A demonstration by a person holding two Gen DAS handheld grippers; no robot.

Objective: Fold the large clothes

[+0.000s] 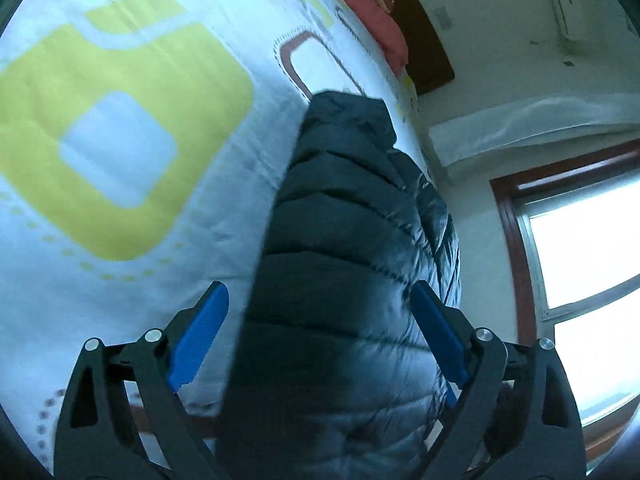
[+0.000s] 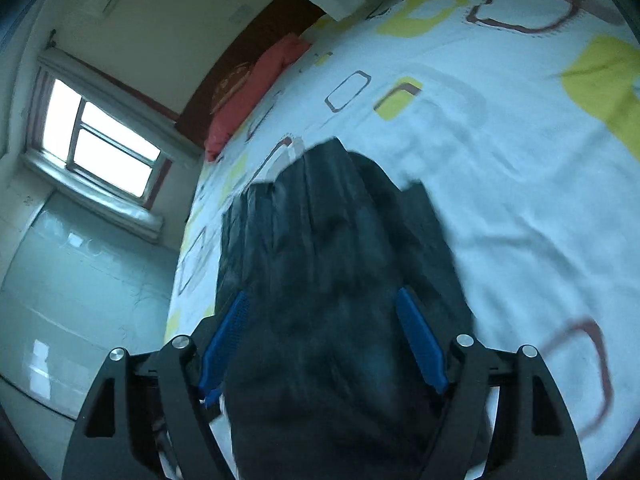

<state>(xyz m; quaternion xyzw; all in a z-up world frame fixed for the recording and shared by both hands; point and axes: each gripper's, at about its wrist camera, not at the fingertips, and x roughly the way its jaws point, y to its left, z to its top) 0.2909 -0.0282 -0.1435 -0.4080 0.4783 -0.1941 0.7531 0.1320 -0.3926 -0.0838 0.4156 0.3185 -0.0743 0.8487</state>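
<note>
Two grippers, left gripper (image 1: 320, 344) and right gripper (image 2: 322, 340), each spread wide with the dark quilted jacket (image 1: 352, 280) bulging between the blue fingers; whether either pinches it cannot be told. Jacket lies near the bed's (image 1: 120, 60) window-side edge.

A home bedroom: patterned bed sheet (image 2: 500, 168), red pillow (image 2: 256, 92) (against headboard), window (image 2: 100, 140).

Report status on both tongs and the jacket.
Left tongs and right tongs open, straddling dark puffer jacket. Jacket bunched on patterned bedspread. Nothing in the way.
</note>
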